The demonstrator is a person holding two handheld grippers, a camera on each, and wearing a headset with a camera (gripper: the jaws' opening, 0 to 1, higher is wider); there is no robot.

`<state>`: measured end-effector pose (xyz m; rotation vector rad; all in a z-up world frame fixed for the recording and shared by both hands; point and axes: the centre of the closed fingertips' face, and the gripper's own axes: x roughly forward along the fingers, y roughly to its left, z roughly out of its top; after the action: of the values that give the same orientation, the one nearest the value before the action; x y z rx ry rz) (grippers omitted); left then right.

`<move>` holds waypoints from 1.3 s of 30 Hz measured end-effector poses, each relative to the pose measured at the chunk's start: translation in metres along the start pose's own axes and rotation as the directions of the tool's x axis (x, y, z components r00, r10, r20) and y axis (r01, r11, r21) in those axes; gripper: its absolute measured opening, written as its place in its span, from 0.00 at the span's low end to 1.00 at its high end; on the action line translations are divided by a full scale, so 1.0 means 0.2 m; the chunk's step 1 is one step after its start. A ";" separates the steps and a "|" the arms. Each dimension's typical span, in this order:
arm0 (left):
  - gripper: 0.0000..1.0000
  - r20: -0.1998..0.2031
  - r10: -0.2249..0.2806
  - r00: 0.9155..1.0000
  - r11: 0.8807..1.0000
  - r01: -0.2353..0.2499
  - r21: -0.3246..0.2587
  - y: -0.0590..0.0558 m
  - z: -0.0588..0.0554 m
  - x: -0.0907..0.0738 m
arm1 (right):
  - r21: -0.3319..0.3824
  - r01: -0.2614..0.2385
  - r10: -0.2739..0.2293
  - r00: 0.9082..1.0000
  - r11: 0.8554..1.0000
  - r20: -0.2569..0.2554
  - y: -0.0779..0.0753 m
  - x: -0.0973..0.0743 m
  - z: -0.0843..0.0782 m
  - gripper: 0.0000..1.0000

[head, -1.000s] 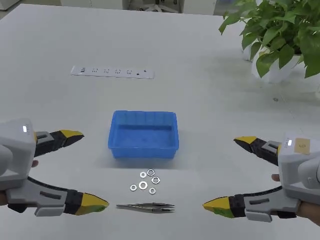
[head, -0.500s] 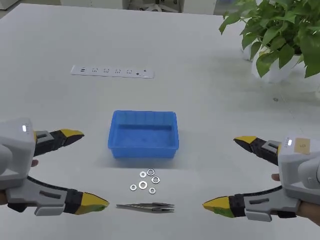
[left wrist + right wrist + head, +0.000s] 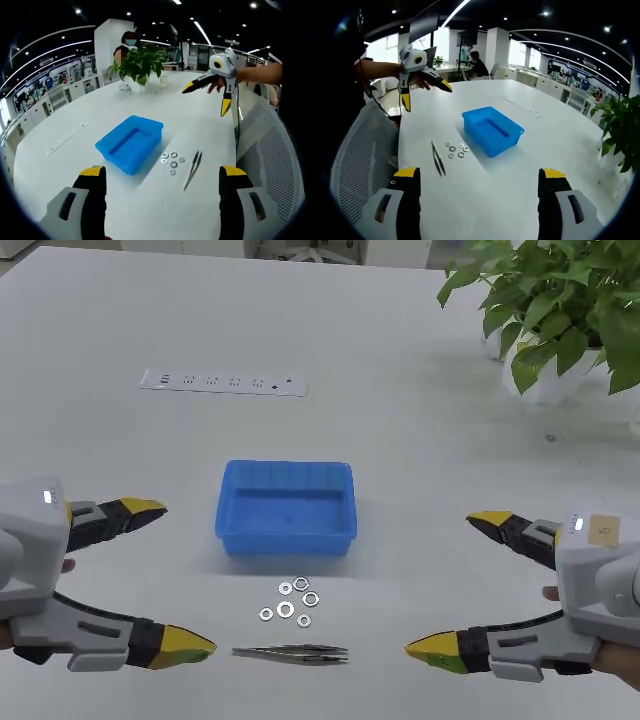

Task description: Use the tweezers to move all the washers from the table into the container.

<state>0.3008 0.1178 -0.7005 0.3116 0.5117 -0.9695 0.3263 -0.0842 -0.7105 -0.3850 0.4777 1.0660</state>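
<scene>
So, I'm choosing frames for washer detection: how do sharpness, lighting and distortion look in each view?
Head view: washers sharp, even light, only a soft shadow by the container. Left gripper view: fisheye curves the table edge, washers tiny yet distinct. Right gripper view: same curving, bright ceiling lights.

This is an open-plan office. The gripper views show a dark ceiling with long light strips [image 3: 454, 11] and spot lamps, white columns [image 3: 496, 47], and rows of desks [image 3: 555, 82] running far back, with a person [image 3: 479, 66] seated at one. Closer in, a mesh office chair [image 3: 272, 155] stands beside the wide white table [image 3: 450, 470] — on it lie a power strip [image 3: 222, 383] and a potted plant [image 3: 555, 310].
</scene>
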 end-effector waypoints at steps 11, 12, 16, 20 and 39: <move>0.99 0.000 0.004 1.000 1.000 -0.004 0.000 0.00 0.00 -0.01 | -0.004 -0.001 0.001 1.000 1.000 0.002 0.00 0.00 0.00 0.99; 0.99 0.000 0.004 1.000 1.000 -0.004 0.000 0.00 0.00 -0.01 | -0.003 -0.001 0.001 1.000 1.000 0.002 0.00 0.00 0.01 0.99; 0.99 -0.001 0.006 1.000 1.000 -0.006 -0.001 0.01 0.00 -0.01 | -0.006 -0.004 0.004 1.000 1.000 0.001 -0.01 0.00 0.01 0.99; 0.99 -0.002 0.009 1.000 1.000 -0.009 -0.001 0.01 0.00 -0.02 | -0.009 -0.006 0.006 1.000 1.000 0.001 0.00 0.01 0.01 0.99; 0.97 -0.063 -0.031 0.998 0.998 0.034 0.046 -0.06 -0.08 0.07 | -0.053 -0.057 0.056 0.998 0.997 -0.023 0.06 0.06 -0.01 0.93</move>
<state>0.2937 0.1096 -0.7215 0.3772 0.5527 -1.0071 0.3207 -0.0714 -0.7207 -0.4331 0.4826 1.1322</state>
